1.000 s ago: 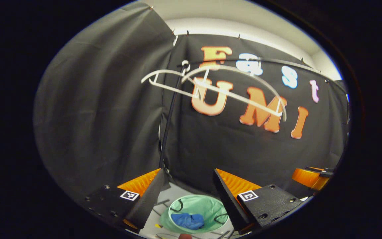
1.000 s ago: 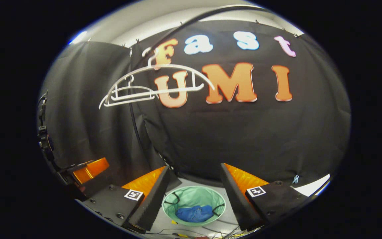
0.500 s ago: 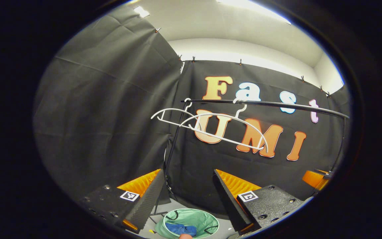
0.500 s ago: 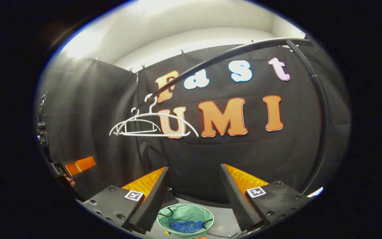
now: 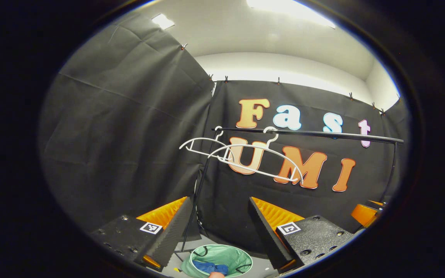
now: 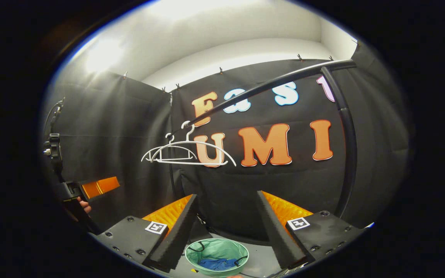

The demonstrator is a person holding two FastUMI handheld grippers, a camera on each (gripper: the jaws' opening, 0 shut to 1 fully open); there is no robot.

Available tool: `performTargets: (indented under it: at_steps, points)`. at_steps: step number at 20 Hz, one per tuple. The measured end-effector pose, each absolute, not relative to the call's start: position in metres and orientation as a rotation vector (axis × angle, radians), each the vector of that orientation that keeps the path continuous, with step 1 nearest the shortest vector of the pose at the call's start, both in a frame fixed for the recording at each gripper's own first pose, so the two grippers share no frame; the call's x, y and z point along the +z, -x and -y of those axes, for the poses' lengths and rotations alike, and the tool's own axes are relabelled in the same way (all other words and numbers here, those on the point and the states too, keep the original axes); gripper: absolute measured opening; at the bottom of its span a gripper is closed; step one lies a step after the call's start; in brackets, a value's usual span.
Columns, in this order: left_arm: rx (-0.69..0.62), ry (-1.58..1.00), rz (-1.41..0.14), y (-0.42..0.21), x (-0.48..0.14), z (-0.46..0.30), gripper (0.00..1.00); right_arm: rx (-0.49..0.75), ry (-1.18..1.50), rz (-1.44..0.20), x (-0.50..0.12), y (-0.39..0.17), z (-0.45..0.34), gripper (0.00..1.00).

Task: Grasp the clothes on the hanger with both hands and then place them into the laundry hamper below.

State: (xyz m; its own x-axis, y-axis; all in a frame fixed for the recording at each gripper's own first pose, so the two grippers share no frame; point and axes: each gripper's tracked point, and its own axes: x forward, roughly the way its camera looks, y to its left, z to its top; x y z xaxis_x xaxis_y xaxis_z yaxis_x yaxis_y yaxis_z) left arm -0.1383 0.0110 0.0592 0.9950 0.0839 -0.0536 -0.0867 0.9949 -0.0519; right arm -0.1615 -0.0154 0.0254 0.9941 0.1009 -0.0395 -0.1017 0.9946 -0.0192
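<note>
While both cameras have swung upward over the last second, the laundry hamper (image 5: 216, 261) has slid toward the bottom of each view and more ceiling has come in, so the hands are clearly lifting away from the drop. Look at the rail (image 5: 307, 134): two white hangers (image 5: 245, 158) hang bare near its left end, nothing draped on either. The blue clothes (image 5: 209, 267) lie bunched inside the hamper, which sits on the floor below the rail's left end. The left gripper (image 5: 216, 222) stands wide apart with nothing between its fingers, and the right gripper (image 6: 226, 224) is just the same, spread and carrying nothing. In the right gripper view the other gripper (image 6: 91, 188) and a bit of the hand holding it (image 6: 84, 205) sit off at the left edge, raised to a similar height. To my eye that means the garment has been delivered and released; the task looks done, with only a retreat left.
</note>
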Motion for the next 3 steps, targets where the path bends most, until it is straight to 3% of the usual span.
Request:
performTargets:
  at_steps: [3]
  points:
    - [0.089, 0.039, -0.044, 0.1498, 0.0632, -0.0045, 0.89, 0.113, -0.015, -0.044, 0.0254, 0.1700, 0.0178, 0.89]
